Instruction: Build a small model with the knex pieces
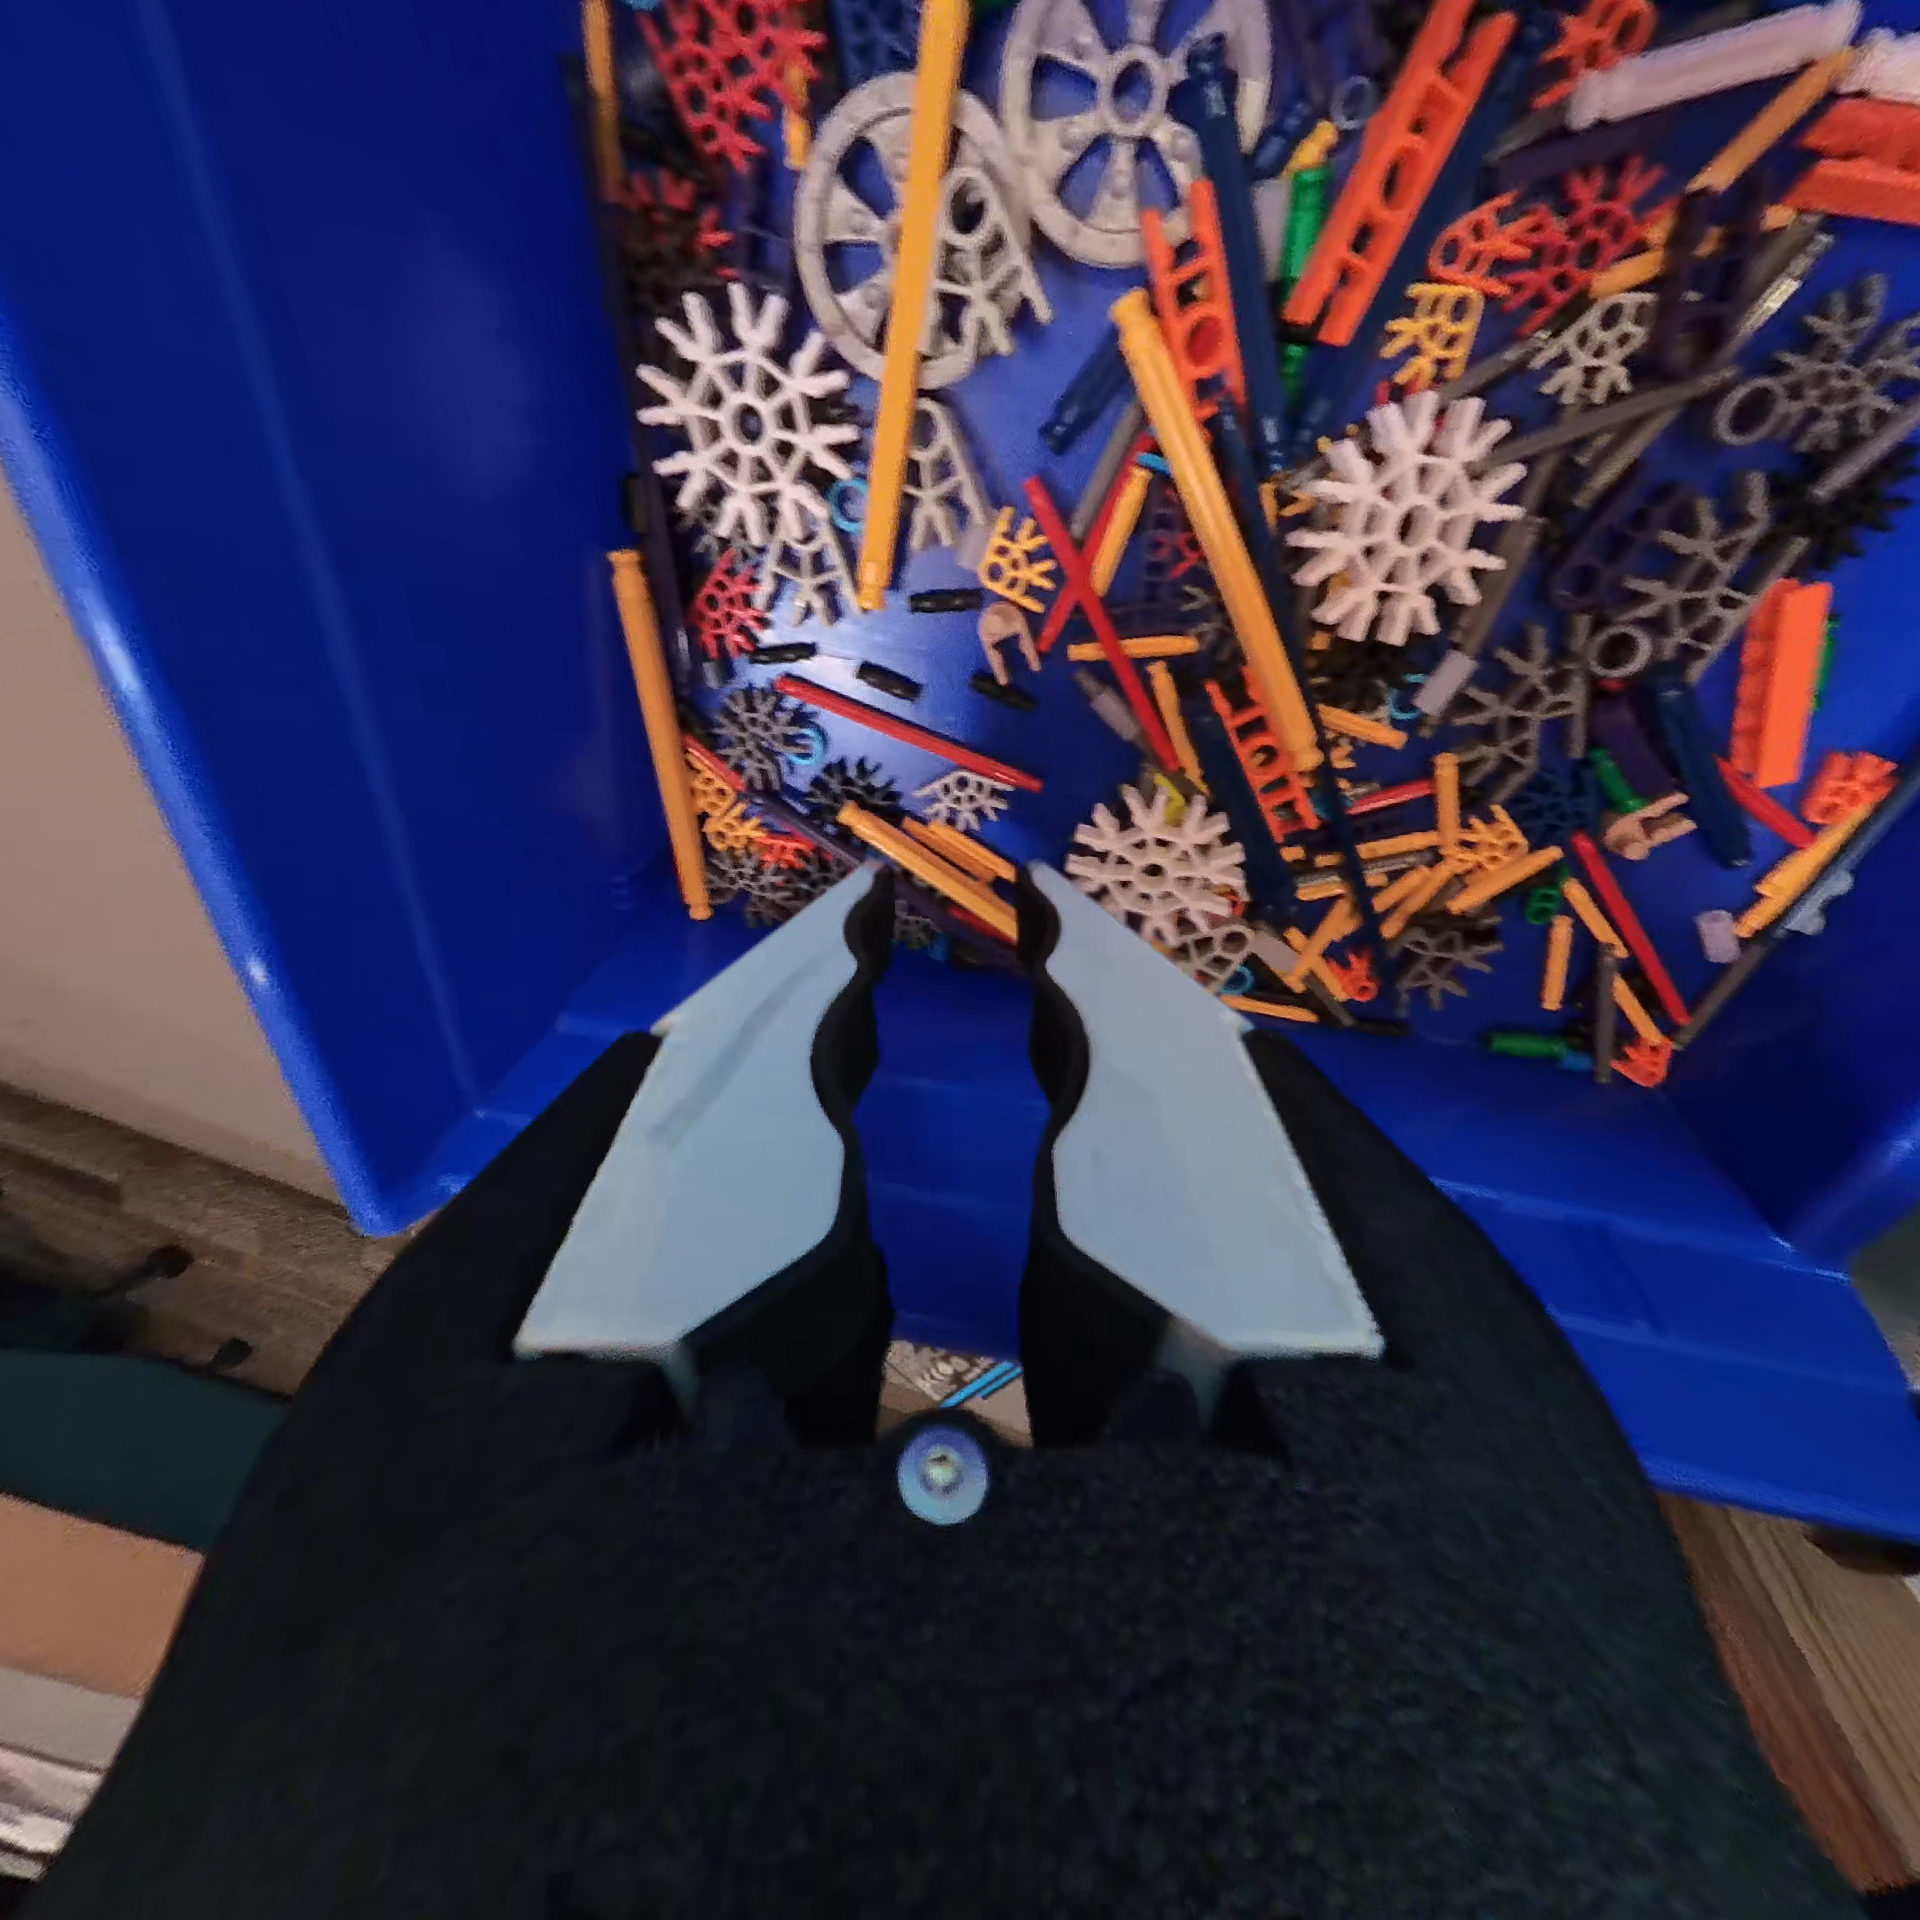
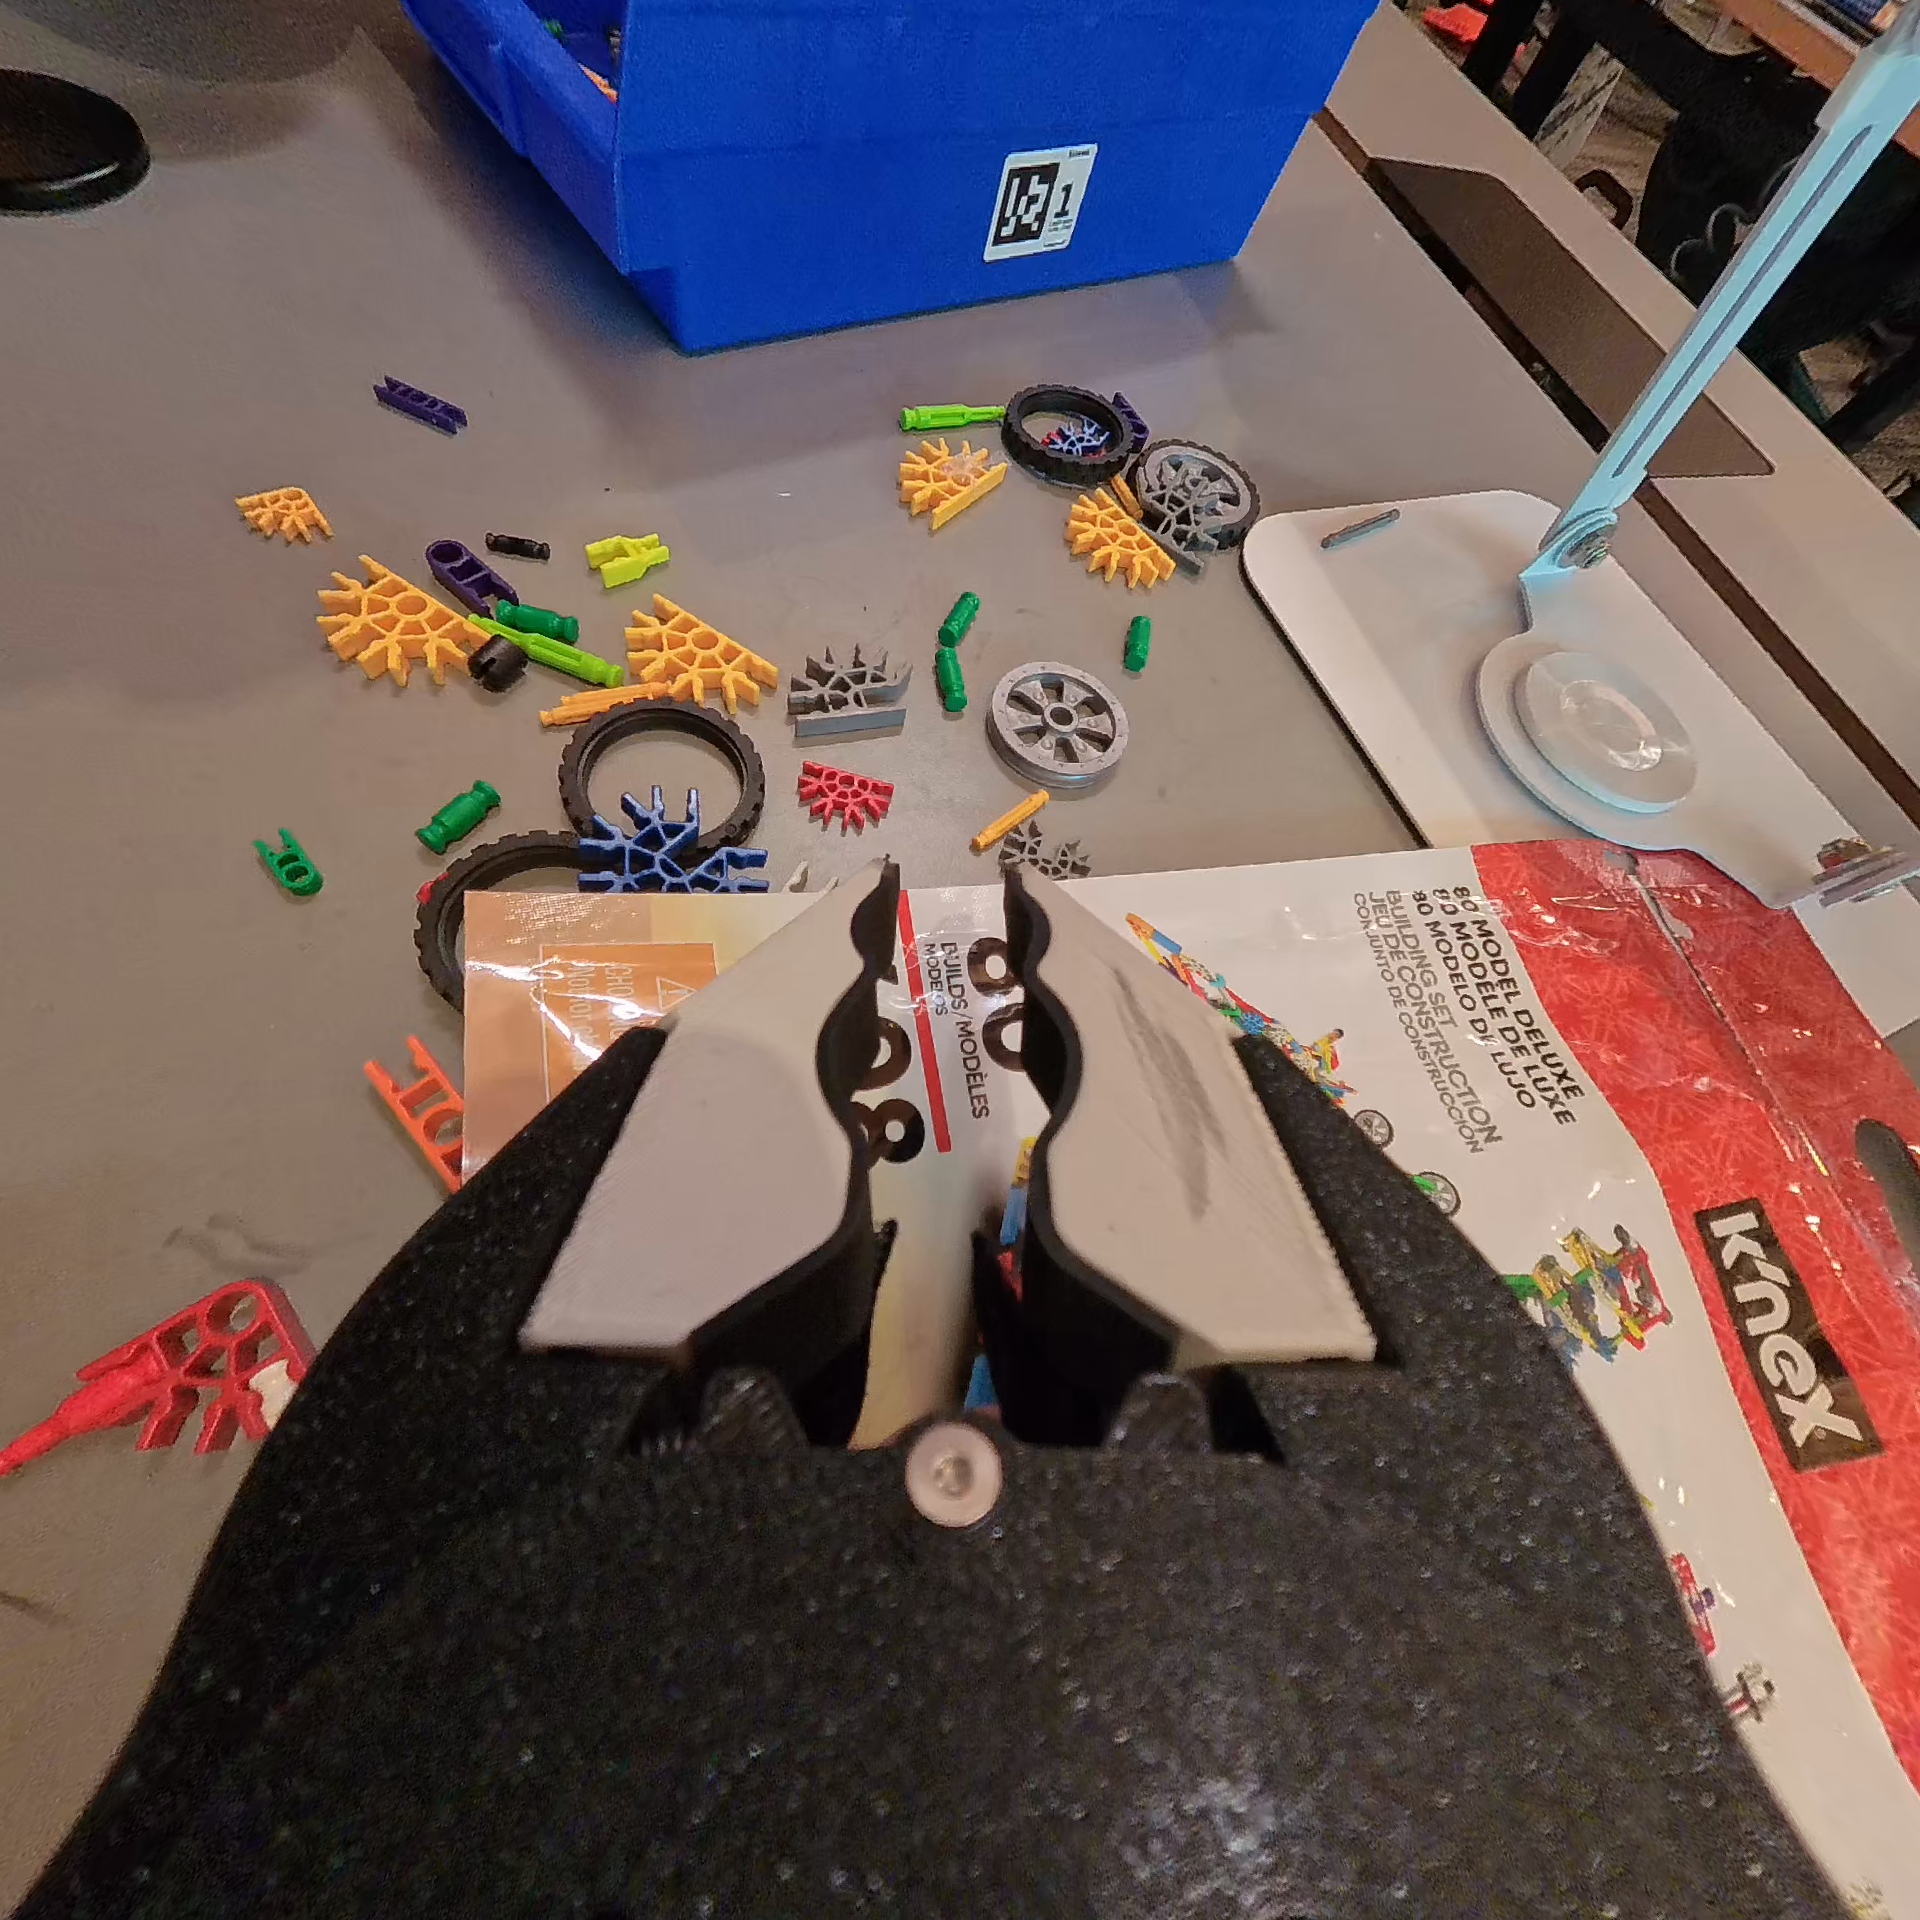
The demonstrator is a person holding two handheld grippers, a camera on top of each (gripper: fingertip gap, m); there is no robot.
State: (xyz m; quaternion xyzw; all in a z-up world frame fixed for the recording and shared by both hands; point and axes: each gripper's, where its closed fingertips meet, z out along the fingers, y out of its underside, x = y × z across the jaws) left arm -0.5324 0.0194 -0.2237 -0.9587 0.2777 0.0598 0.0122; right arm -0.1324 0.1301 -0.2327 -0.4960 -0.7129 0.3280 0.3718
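**Left claw over the bin's near corner, right claw above the printed bag**

The left claw hangs parted and empty above the blue bin, its tips just over a cluster of yellow rods at the bin's near edge; these rods run crosswise to the fingers, slanting down to the right. A white snowflake connector lies just right of the tips. The right claw is likewise parted, gripping nothing, hovering over a printed construction-set bag on the grey counter. A blue snowflake connector sits just left of its tips, at the bag's far edge.

Workshop: grey worktable, tagged blue bin
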